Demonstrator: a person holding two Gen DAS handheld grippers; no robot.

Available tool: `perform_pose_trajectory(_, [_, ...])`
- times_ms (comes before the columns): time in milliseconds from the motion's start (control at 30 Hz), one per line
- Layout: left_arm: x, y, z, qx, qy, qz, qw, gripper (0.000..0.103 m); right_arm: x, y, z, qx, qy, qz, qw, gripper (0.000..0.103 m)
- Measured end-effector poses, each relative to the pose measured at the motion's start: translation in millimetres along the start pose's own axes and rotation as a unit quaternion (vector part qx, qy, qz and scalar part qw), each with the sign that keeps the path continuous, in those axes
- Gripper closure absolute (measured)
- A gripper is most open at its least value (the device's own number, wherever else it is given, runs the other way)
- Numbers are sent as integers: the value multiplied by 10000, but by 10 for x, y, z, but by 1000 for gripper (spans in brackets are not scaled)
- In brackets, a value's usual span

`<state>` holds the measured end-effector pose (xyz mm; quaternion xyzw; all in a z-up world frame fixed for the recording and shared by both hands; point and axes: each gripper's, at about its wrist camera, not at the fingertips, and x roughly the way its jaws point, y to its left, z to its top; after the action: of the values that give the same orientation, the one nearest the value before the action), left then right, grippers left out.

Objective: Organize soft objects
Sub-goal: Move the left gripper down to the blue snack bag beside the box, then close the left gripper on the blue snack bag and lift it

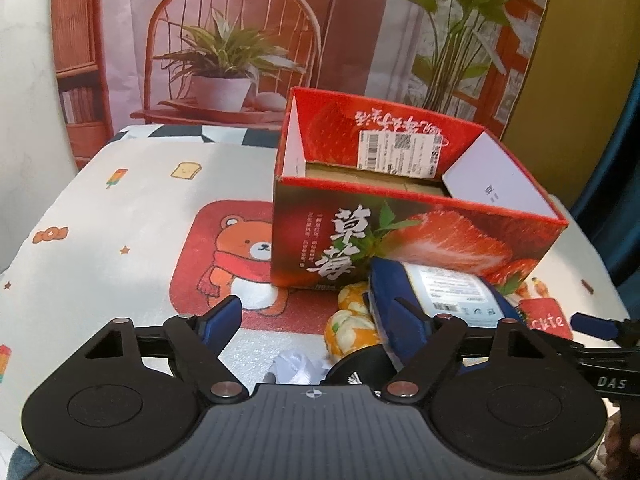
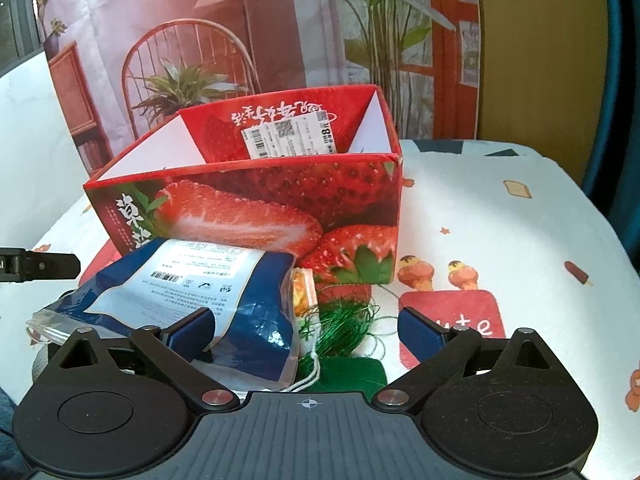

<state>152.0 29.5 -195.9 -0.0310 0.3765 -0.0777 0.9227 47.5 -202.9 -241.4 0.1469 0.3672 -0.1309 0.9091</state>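
Observation:
A red strawberry-print box (image 1: 416, 236) stands open on the table; it also shows in the right wrist view (image 2: 280, 200). A blue and white soft pouch (image 1: 444, 292) lies in front of it, seen too in the right wrist view (image 2: 192, 288). An orange and white soft toy (image 1: 352, 320) and a white cloth (image 1: 296, 366) lie beside the pouch. A green thread bundle (image 2: 340, 324) lies right of the pouch. My left gripper (image 1: 316, 318) is open above the toy and cloth. My right gripper (image 2: 308, 330) is open around the pouch's corner and the green bundle.
The table wears a white cloth with a red bear print (image 1: 236, 256) and a red "cute" patch (image 2: 452, 320). A printed backdrop (image 1: 240, 40) stands behind the table. The other gripper's fingertip (image 1: 592, 326) shows at the right edge.

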Motion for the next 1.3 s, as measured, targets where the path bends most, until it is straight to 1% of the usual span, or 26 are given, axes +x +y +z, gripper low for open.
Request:
perform_pose_trajectory(133, [-5, -48, 13, 40, -4, -169, 9998, 24, 6, 11, 15, 11, 0, 86, 10000, 10])
perform_pose_trajectory(167, [3, -64, 17, 68, 1, -233, 9997, 27, 7, 15, 17, 4, 4, 126, 9999, 11])
perform_pose_trajectory(200, [19, -81, 29, 106, 33, -303, 9995, 33, 9, 19, 20, -1, 12, 150, 9999, 11])
perform_pose_trajectory(233, [45, -89, 50, 131, 92, -388, 9991, 36, 12, 21, 26, -8, 27, 188, 9998, 12])
perform_pose_trajectory(300, [112, -82, 107, 110, 245, -574, 9980, 50, 19, 30, 49, -50, 49, 259, 9996, 16])
perform_pose_trajectory(333, [153, -80, 140, 121, 322, -648, 9973, 52, 23, 37, 71, -87, 48, 295, 9995, 19])
perform_pose_trajectory(533, [430, -130, 305, 294, 719, -1056, 9914, 54, 93, 85, 240, -222, 112, 616, 9978, 25])
perform_pose_trajectory(633, [606, -157, 339, 281, 1003, -1220, 9870, 54, 158, 121, 286, -314, 237, 786, 9961, 25])
perform_pose_trajectory(700, [733, -182, 335, 344, 1223, -1394, 9820, 53, 231, 136, 303, -350, 403, 947, 9941, 26])
perform_pose_trajectory(833, [906, -219, 315, 494, 1454, -1476, 9771, 53, 425, 113, 302, -298, 817, 1183, 9892, 26])
perform_pose_trajectory(967, [982, -296, 321, 644, 1523, -1649, 9723, 53, 597, 43, 332, -41, 1080, 1371, 9846, 26])
perform_pose_trajectory(1067, [1059, -348, 336, 774, 1572, -1679, 9701, 53, 720, 5, 366, 154, 1253, 1528, 9802, 27])
perform_pose_trajectory(1300, [1159, -389, 348, 1021, 1673, -1775, 9644, 53, 847, 22, 448, -105, 1554, 1674, 9735, 29])
